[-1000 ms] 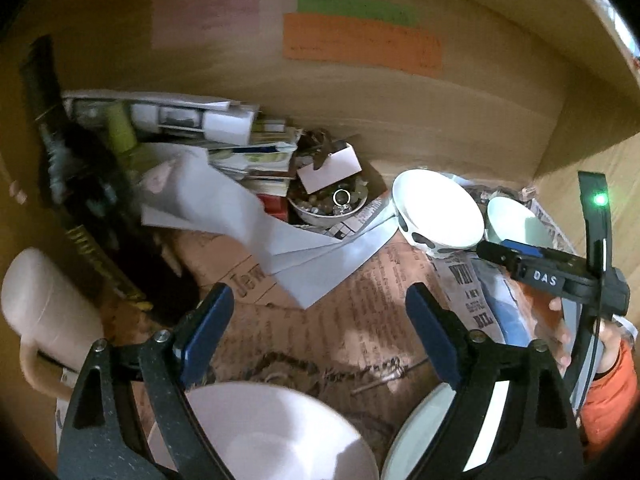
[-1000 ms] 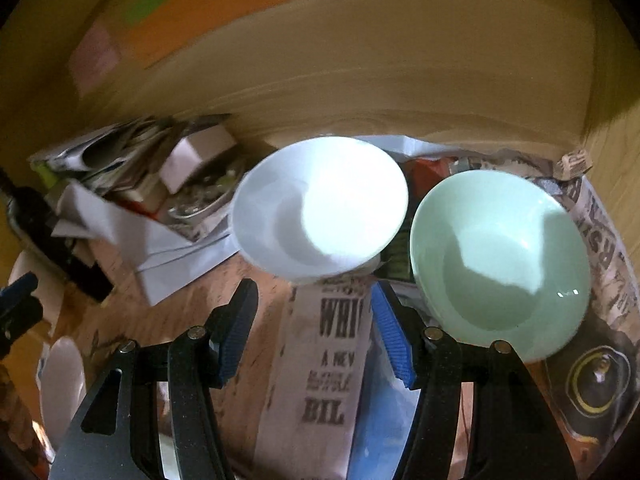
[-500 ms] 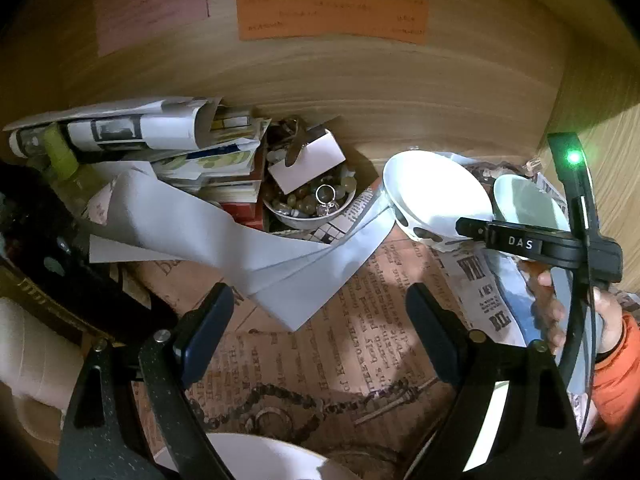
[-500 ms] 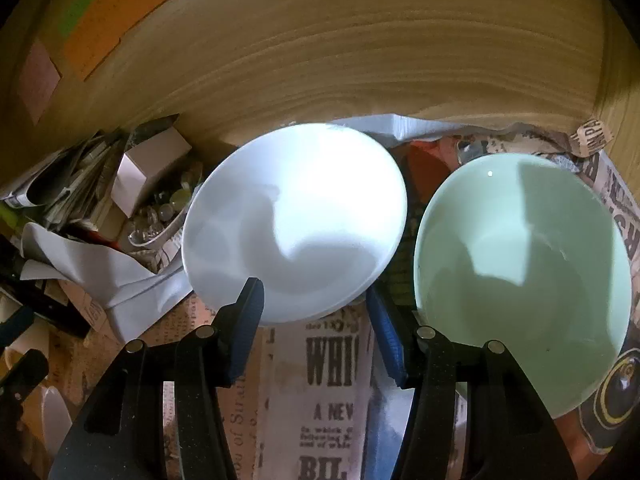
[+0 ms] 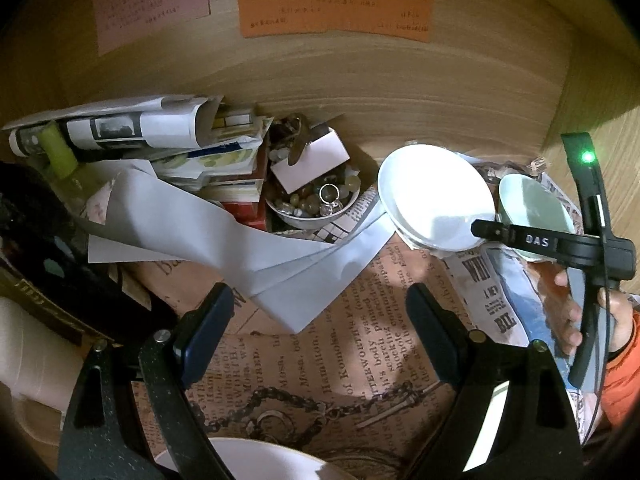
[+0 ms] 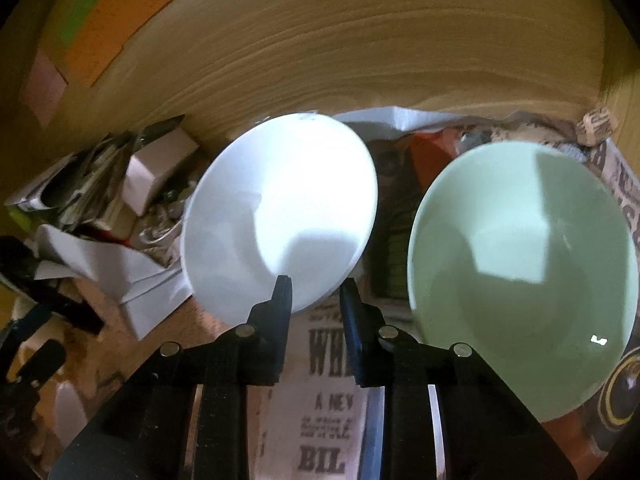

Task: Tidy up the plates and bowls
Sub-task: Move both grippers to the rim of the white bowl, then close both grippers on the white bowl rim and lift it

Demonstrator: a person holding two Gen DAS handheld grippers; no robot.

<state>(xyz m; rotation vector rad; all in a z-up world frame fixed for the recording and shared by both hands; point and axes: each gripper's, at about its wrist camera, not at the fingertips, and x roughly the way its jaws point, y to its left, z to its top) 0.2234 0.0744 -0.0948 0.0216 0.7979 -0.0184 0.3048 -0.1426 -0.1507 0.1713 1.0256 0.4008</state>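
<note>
Right wrist view: the right tongs are closing on the near rim of a white bowl, tilted beside a green bowl on the newspaper-covered table. Left tongs hang released, holding nothing. Sorting looks barely begun; nothing is stacked yet.

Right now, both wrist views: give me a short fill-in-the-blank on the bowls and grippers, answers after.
1. The right gripper is closing on the near rim of the ____ bowl.
2. The bowl to the right of it is pale ____.
3. The left gripper has ____ between its wide-open jaws.
4. The small bowl by the paper stack holds a ring and ____.

Missing words: white; green; nothing; beads
</note>
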